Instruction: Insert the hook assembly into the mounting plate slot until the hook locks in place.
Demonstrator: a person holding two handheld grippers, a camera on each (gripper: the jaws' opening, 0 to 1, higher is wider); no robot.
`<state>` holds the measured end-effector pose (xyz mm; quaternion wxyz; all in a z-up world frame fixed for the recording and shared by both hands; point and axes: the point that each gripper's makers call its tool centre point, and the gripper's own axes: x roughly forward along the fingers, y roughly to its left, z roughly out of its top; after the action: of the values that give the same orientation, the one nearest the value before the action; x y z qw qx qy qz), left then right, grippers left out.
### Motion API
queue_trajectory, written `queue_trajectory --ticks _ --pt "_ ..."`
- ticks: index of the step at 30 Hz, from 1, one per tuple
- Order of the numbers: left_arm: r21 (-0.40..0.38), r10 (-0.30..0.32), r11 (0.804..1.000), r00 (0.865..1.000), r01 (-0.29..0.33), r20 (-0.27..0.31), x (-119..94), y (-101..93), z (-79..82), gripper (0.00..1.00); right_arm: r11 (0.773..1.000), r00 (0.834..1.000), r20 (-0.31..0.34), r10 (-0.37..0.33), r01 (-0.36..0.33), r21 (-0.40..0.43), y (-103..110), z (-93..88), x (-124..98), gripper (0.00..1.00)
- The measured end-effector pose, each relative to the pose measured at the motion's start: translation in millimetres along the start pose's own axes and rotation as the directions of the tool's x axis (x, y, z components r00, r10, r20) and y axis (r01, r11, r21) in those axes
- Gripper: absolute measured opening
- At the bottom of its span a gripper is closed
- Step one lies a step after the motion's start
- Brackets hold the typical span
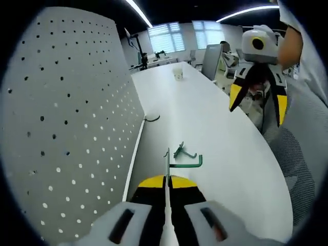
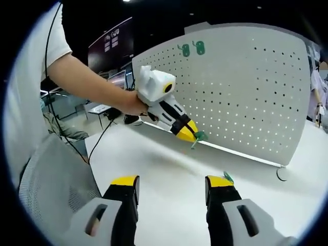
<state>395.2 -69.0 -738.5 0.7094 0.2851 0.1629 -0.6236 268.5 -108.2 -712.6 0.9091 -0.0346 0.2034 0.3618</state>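
On table, beside pegboard [image 1: 66, 128]:
Left gripper [image 1: 167, 180]: clamped on green hook [image 1: 185, 163], tip near board.
Right gripper [image 2: 172, 185]: wide, holding nothing.
Spare hook [image 1: 183, 151]: just ahead.

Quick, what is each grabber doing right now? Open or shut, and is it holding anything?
Left gripper: shut on the green hook, close to the pegboard.
Right gripper: open, holding nothing.

A: The left gripper view sits low on the white table [image 1: 215, 133], close beside the pegboard [image 1: 66, 128], facing far down its length.

B: The right gripper view faces that pegboard [image 2: 241, 87] head-on from farther back; both share board and table.
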Motion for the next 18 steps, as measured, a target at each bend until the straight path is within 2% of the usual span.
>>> queue_trajectory --ticks 5,7,8,10,11,16,18 --pt "-0.045 0.064 0.997 0.996 -0.061 0.065 -10 2.7 9.0 0.01 1.0 0.999 0.039 -0.001 0.001 0.001 1 8.6 -3 0.51" --pt "-0.084 0.083 0.993 0.994 -0.077 0.075 -14 4.2 10.9 0.01 1.0 0.999 0.042 -0.007 0.008 -0.005 0 9.4 -3 0.51" --pt "-0.08 0.111 0.991 0.99 -0.104 0.091 -17 7.0 13.9 0.01 1.0 0.999 0.045 -0.006 0.006 -0.003 0 9.9 -3 0.51" --pt "-0.119 0.135 0.986 0.983 -0.12 0.127 -23 7.6 20.7 0.01 1.0 0.999 0.052 -0.004 0.004 -0.002 1 11.7 -3 0.51" --pt "-0.115 0.144 0.985 0.981 -0.129 0.13 -24 8.7 21.4 0.01 1.0 0.999 0.053 -0.006 0.006 -0.005 0 12.1 -3 0.51" --pt "-0.128 0.173 0.981 0.96 -0.147 0.219 -40 5.3 40.1 0.01 1.0 0.998 0.062 -0.005 0.005 -0.004 0 13.4 -3 0.51" --pt "-0.178 0.199 0.972 0.941 -0.154 0.275 -49 5.9 51.4 0.01 1.0 0.998 0.062 -0.007 0.007 -0.008 0 13.6 -3 0.51"
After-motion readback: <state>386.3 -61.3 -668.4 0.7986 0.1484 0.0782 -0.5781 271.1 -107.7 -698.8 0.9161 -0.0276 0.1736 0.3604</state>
